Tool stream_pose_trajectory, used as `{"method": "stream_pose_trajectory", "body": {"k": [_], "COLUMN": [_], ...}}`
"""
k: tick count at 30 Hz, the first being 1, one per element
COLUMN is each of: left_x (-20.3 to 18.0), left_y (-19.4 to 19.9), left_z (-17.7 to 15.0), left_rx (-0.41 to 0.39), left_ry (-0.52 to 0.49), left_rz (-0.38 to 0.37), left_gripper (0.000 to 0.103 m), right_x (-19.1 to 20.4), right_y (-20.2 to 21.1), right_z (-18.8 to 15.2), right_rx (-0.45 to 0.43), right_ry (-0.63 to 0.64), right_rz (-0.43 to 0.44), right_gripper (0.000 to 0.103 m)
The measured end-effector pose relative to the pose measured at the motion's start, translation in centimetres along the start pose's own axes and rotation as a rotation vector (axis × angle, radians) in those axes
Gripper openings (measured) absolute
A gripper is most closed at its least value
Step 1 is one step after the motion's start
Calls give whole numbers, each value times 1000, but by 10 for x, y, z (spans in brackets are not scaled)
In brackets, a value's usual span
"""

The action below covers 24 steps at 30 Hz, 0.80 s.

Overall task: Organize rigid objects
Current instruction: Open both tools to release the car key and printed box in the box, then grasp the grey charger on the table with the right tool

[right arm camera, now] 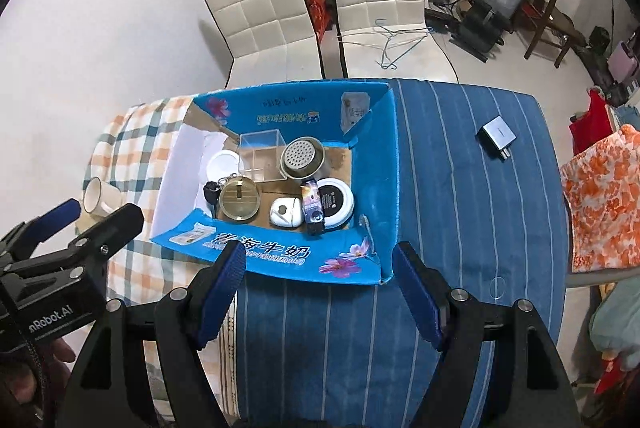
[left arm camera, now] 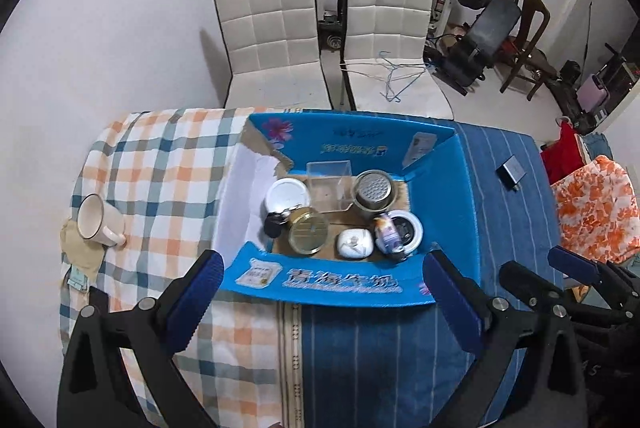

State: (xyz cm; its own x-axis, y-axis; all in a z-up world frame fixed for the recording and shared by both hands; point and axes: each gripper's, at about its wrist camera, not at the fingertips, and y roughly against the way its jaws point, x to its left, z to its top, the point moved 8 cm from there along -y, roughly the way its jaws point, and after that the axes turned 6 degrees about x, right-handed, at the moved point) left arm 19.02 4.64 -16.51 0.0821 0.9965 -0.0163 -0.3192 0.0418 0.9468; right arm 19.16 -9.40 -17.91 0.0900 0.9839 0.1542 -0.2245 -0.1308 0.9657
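Box: a blue cardboard box (right arm camera: 372, 164) with white printing and pink flowers, flaps standing up, open on top, resting on a table where a checked cloth (left arm camera: 160, 164) meets a blue striped cloth (right arm camera: 460, 188).
Inside the box: a clear plastic cube (right arm camera: 260, 158) at the far wall, a metal strainer cup (right arm camera: 302, 158) just beside it, a white lid (right arm camera: 223, 166) toward the checked-cloth side, a gold round tin (right arm camera: 239, 202) with a black key fob (right arm camera: 211, 194) touching it, a small white case (right arm camera: 285, 212), a round black-and-white tin (right arm camera: 334, 202) and a small printed bottle (right arm camera: 313, 210) lying against that tin.
Outside the box: a white mug (left arm camera: 98, 222) on the checked cloth; a silver charger (right arm camera: 496, 136) on the striped cloth, well apart from the box.
Left gripper (left arm camera: 324, 304): fingers spread wide, nothing between them, above the box's near flap, touching nothing.
Right gripper (right arm camera: 320, 292): fingers spread wide, empty, above the near flap, clear of the box.
Behind the box: two white chairs (left arm camera: 276, 40).
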Motion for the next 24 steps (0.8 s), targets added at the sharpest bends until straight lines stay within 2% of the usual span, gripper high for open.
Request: {"method": "stream_pose_trajectory", "body": {"k": [4, 11, 16, 19, 24], "left_x": [-31, -81, -95, -99, -104], "left_y": [-18, -75, -131, -160, -195], "left_z": [23, 67, 94, 103, 105], "left_rx": [-6, 37, 101, 127, 181], "left_ry": [-18, -22, 61, 118, 163], "left_rz": [-23, -50, -42, -31, -15], "left_gripper": [102, 102, 102, 102, 102], "right_x": [-42, -160, -243, -282, -323], "right_y": [-5, -55, -107, -139, -189], "right_z": [16, 50, 80, 101, 129], "right_rx": [3, 82, 102, 73, 75], "right_ry": [-93, -354, -522, -601, -667], "right_rz": [-12, -51, -84, -115, -149], "right_gripper": [78, 78, 78, 78, 78]}}
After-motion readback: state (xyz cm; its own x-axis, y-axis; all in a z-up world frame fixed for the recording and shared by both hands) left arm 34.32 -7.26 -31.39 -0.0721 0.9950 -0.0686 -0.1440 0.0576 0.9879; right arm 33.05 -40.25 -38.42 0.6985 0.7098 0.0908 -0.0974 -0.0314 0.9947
